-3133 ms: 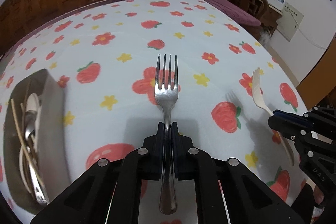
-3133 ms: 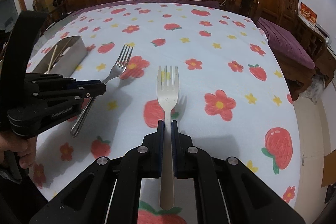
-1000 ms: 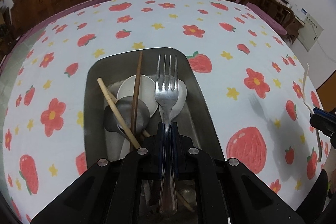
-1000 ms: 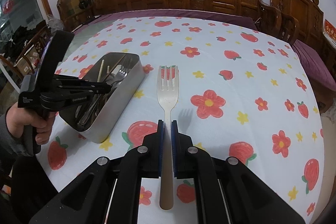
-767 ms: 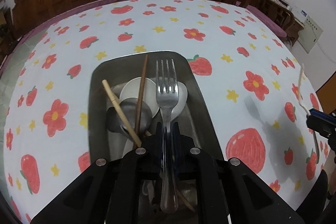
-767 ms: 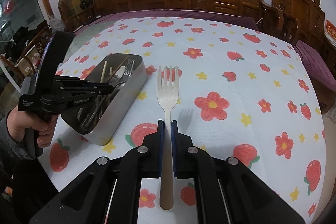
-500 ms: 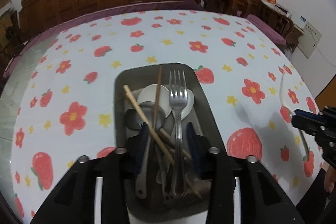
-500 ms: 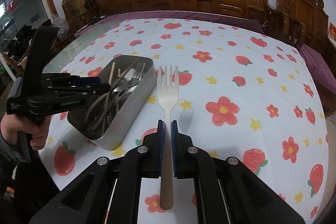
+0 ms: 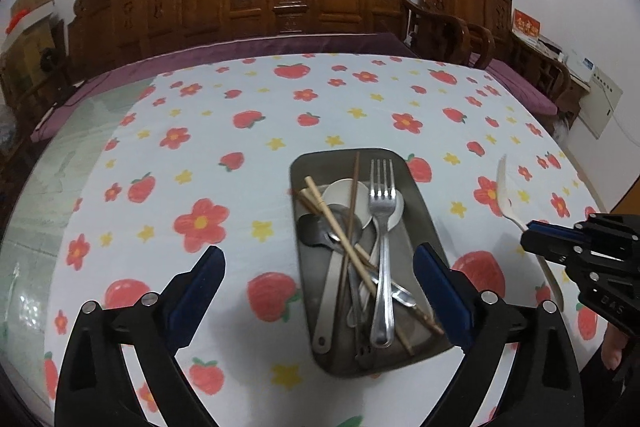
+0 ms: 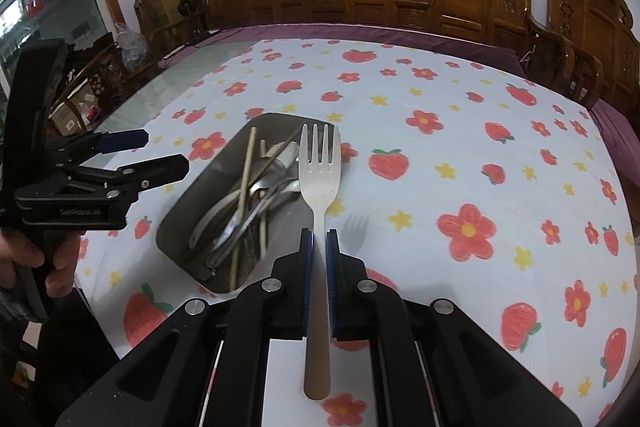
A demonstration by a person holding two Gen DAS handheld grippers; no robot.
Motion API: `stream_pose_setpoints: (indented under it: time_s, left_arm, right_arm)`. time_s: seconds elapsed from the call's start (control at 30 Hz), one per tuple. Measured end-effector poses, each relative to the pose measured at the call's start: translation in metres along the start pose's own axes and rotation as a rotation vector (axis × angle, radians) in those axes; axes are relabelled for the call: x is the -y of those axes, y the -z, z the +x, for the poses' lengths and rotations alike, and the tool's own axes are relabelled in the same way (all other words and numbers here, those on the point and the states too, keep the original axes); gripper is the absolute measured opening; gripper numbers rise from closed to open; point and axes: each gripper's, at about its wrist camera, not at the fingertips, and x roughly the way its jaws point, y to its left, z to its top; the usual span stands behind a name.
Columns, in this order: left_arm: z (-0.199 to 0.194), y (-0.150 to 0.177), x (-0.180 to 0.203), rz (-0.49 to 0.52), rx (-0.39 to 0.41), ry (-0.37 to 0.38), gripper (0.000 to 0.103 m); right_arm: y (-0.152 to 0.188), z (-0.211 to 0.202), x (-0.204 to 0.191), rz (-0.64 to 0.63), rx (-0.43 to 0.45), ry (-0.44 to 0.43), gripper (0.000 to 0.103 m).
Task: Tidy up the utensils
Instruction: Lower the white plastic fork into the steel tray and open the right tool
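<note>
**Steel fork in the tray, pale fork next**

Blue-padded jaws of the left gripper [image 9: 316, 291] are opening wide above the metal tray [image 9: 426, 211], nothing between them, probably because the steel fork [image 9: 382, 227] already lies inside atop the spoons and chopsticks [image 9: 340, 231]. Just right of the tray, the right gripper [image 10: 318, 259] pinches the cream fork [image 10: 319, 171] by its handle, tines forward over the tray's edge, seemingly ready to follow.

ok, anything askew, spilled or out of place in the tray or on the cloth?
Nothing spilled or damaged. The metal tray holds a crisscrossed heap: metal fork, chopsticks and spoons overlapping, all inside the rim. The only utensil outside is the cream fork, clamped in the right gripper.
</note>
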Motion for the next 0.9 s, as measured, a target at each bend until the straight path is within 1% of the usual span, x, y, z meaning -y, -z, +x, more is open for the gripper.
stream_pose_setpoints:
  time_s: [0.2,0.37,0.57,0.77,0.9]
  left_arm:
    - [-0.009,0.005,-0.021,-0.033,0.004,-0.005,0.091]
    - [-0.013,0.006,-0.034,-0.039,0.008,-0.025,0.091]
    - [-0.016,0.007,-0.044,-0.048,0.014,-0.03,0.091]
    - [-0.018,0.009,-0.051,-0.058,0.016,-0.029,0.091]
    - [-0.018,0.009,-0.055,-0.063,0.016,-0.032,0.091]
  right_arm:
    - [-0.014,0.02,-0.019,0.005,-0.007,-0.045,0.008]
    - [-0.029,0.039,-0.031,0.021,-0.015,-0.08,0.008]
    - [-0.044,0.069,-0.037,0.075,-0.047,-0.116,0.008]
    - [-0.052,0.102,-0.043,0.093,-0.09,-0.105,0.008]
    - [-0.055,0.119,-0.047,0.086,-0.115,-0.063,0.008]
